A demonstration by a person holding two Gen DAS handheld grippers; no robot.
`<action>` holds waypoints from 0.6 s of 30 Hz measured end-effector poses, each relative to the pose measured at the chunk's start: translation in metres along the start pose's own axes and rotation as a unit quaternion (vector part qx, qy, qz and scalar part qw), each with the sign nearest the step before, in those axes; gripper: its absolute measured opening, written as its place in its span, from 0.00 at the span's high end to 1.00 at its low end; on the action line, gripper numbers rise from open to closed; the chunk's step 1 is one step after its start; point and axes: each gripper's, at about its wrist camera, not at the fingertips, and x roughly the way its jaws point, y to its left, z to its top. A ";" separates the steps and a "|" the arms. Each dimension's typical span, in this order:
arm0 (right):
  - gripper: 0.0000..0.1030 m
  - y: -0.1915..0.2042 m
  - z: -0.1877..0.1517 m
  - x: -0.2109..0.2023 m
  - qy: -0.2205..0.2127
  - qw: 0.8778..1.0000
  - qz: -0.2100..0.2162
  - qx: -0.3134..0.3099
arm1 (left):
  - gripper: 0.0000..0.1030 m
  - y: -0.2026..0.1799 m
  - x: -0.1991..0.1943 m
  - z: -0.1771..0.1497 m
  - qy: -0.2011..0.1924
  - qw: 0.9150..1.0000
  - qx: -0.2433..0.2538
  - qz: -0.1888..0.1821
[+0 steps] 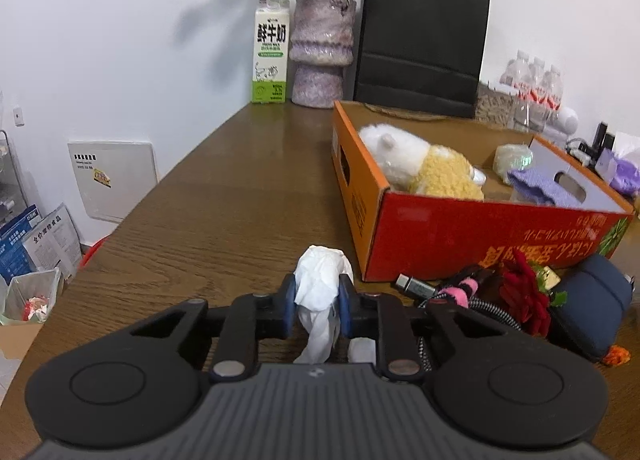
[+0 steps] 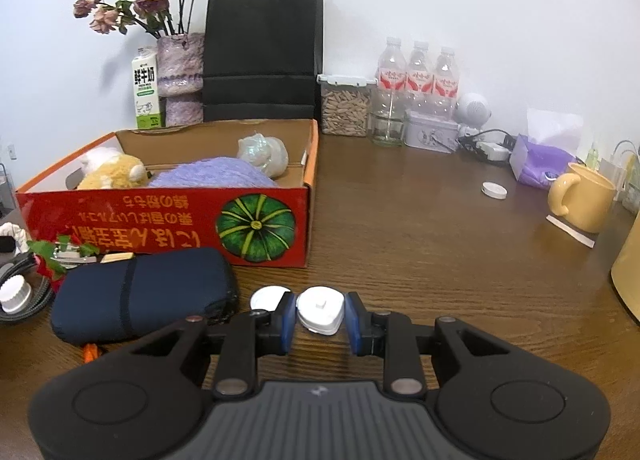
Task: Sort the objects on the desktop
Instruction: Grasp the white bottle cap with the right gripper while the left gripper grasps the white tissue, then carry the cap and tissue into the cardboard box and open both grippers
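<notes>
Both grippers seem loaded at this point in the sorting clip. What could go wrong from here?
1. The left gripper pinches only the middle of a crumpled tissue; its loose tail hangs below the pads, so it may slip out or snag on the cable clutter beside it.
2. The right gripper holds a small white plastic piece by its rounded edges, which could pop free on the way to the orange box.
</notes>
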 end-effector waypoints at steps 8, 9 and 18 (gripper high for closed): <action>0.76 0.004 0.011 -0.018 -0.024 1.000 0.011 0.001 | 0.80 0.001 -0.038 0.015 -0.053 0.998 -0.020 -0.006; 0.76 0.005 0.013 -0.021 -0.029 0.999 0.013 0.001 | 0.80 -0.001 -0.043 0.019 -0.063 0.998 -0.018 -0.006; 0.76 0.026 0.057 -0.033 -0.081 0.996 0.047 -0.004 | 0.80 -0.046 -0.055 0.055 -0.116 0.992 0.011 -0.043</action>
